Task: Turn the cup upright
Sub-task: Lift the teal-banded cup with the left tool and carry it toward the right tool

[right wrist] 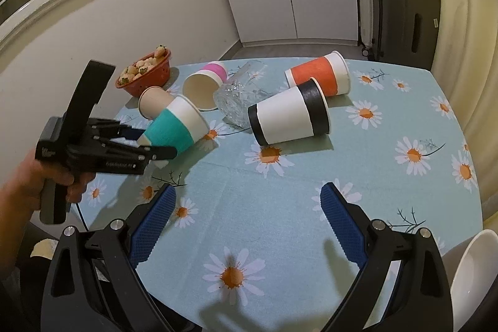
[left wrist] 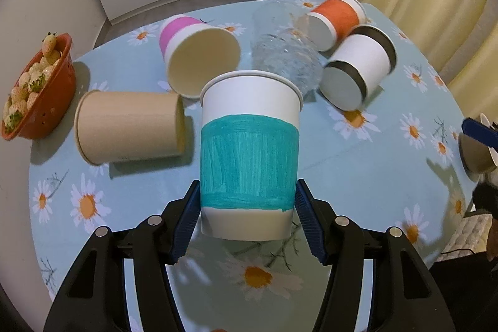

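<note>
Our left hand-held gripper (left wrist: pixel 247 217) clamps the teal-banded white paper cup (left wrist: pixel 249 151), tilted above the daisy-print table (right wrist: pixel 280 201); our right hand-held gripper (right wrist: pixel 246 226) gapes over bare near cloth.

black claws (right wrist: pixel 246 226) with blue ribbed pads (right wrist: pixel 340 226), silver screws, seemingly bare-skinned hand (right wrist: pixel 46 176)

Ahead of my right gripper (right wrist: pixel 246 226) the daisy-print tablecloth (right wrist: pixel 311 185) lies bare up to the black-banded white paper cup (right wrist: pixel 289 117) on its side. Beyond my left gripper (left wrist: pixel 247 213), the lying plain brown paper cup (left wrist: pixel 127 129), pink-banded paper cup (left wrist: pixel 199 58) and clear glass tumbler (left wrist: pixel 284 52) crowd the way. The orange-banded paper cup (right wrist: pixel 319 77) lies just behind the black-banded one.
</note>
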`<state>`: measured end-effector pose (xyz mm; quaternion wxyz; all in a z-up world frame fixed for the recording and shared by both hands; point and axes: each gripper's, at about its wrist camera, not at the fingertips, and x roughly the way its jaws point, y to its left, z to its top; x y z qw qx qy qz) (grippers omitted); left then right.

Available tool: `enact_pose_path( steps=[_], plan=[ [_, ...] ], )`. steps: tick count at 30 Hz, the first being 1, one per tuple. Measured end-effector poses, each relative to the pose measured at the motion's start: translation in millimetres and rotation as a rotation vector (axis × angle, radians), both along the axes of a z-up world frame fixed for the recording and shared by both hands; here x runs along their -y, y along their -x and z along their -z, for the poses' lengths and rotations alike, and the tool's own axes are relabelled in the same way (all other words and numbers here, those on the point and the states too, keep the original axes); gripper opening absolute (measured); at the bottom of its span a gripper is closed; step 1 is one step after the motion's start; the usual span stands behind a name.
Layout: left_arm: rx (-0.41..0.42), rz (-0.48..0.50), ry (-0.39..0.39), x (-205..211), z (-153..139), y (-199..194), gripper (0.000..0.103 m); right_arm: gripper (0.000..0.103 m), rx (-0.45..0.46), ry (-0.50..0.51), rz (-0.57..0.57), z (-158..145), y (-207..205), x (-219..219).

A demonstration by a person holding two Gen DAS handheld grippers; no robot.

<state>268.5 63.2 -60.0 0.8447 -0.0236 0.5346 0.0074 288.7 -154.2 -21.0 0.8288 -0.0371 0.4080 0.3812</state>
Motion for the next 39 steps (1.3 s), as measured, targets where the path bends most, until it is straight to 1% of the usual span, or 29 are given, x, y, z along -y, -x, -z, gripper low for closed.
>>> enact_pose_path(
  steps=[9, 16, 20, 24, 29, 33, 39],
  plan=[
    [0.039, -0.009, 0.053, 19, -13, 33, 0.058, 0.093, -0.013, -0.012, 0.014, -2, 8, 11],
    [0.091, -0.064, 0.139, 39, -29, 68, 0.058, 0.093, -0.015, -0.026, 0.018, -9, 25, 18],
    [0.098, -0.114, 0.193, 45, -31, 89, 0.058, 0.093, -0.031, -0.05, 0.023, -13, 34, 26],
    [0.095, -0.17, 0.243, 52, -26, 105, 0.058, 0.093, -0.064, -0.077, 0.024, -12, 45, 34],
    [0.081, -0.237, 0.302, 62, -10, 120, 0.058, 0.093, -0.072, -0.083, 0.024, -12, 56, 38],
    [0.076, -0.275, 0.311, 70, 0, 126, 0.058, 0.093, -0.08, -0.085, 0.027, -10, 60, 41],
    [0.067, -0.289, 0.288, 80, 9, 126, 0.058, 0.093, -0.085, -0.095, 0.036, -10, 58, 46]
  ],
)
